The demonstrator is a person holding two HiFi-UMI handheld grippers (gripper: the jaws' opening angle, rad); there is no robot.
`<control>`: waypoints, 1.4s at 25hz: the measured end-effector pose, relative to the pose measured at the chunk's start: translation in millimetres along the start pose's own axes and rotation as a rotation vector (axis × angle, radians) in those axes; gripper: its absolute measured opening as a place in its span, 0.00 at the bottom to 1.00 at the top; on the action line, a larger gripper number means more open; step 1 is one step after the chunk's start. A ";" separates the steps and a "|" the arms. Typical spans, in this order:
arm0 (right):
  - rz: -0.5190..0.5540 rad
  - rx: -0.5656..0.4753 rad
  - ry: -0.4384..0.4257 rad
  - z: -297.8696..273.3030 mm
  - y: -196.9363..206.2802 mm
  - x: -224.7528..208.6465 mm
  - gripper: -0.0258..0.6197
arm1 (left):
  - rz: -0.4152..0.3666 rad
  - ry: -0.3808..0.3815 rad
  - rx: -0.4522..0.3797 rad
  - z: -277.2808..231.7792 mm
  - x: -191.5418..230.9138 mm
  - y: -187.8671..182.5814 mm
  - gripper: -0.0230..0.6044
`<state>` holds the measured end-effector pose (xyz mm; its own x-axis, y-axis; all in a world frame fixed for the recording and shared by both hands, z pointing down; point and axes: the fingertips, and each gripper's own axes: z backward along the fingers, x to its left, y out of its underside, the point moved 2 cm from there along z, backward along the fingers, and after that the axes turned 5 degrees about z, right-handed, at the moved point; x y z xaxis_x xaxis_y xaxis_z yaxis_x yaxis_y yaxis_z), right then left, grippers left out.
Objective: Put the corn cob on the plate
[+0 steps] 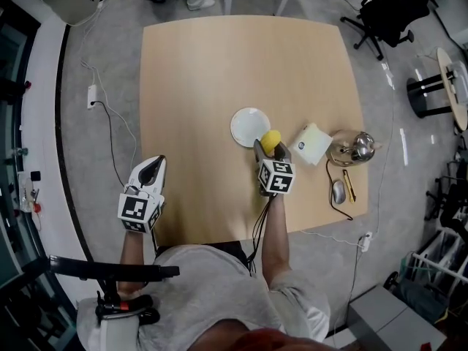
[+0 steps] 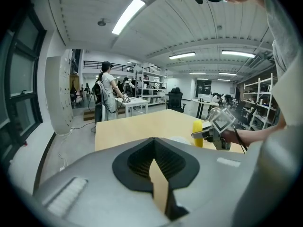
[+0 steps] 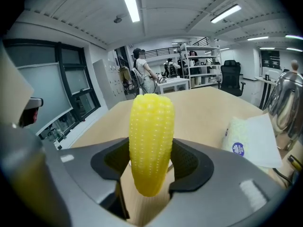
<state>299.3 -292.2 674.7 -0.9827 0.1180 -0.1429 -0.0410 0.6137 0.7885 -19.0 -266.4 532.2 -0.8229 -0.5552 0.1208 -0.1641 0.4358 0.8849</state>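
A yellow corn cob (image 3: pixel 149 141) stands upright between the jaws of my right gripper (image 3: pixel 149 167), which is shut on it. In the head view the corn cob (image 1: pixel 270 140) and the right gripper (image 1: pixel 269 151) hang just at the near right rim of the white plate (image 1: pixel 248 125). From the left gripper view the corn cob (image 2: pixel 197 133) shows far off with the plate (image 2: pixel 179 139) low behind the jaws. My left gripper (image 1: pixel 151 170) sits at the table's left edge, jaws together with nothing between them (image 2: pixel 155 167).
A white packet (image 1: pixel 313 144) lies right of the plate, beside a steel kettle (image 1: pixel 352 147). A computer mouse (image 1: pixel 338 191) and a yellow pen (image 1: pixel 349 185) lie near the table's right edge. A black office chair (image 1: pixel 387 13) stands beyond the far right corner.
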 end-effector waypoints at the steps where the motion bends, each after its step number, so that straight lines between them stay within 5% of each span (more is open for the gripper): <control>1: 0.003 0.007 -0.003 -3.3 0.5 0.0 0.45 | 0.004 -0.006 0.001 0.8 0.4 -0.2 0.07; 35: 0.032 0.195 -0.027 -95.2 6.6 1.4 0.44 | 0.066 -0.075 0.067 -20.6 29.4 16.7 0.07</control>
<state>280.5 -362.3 736.7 -0.9775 0.1596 -0.1376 0.0290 0.7487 0.6623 -34.7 -290.0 559.7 -0.8712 -0.4700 0.1419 -0.1417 0.5174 0.8439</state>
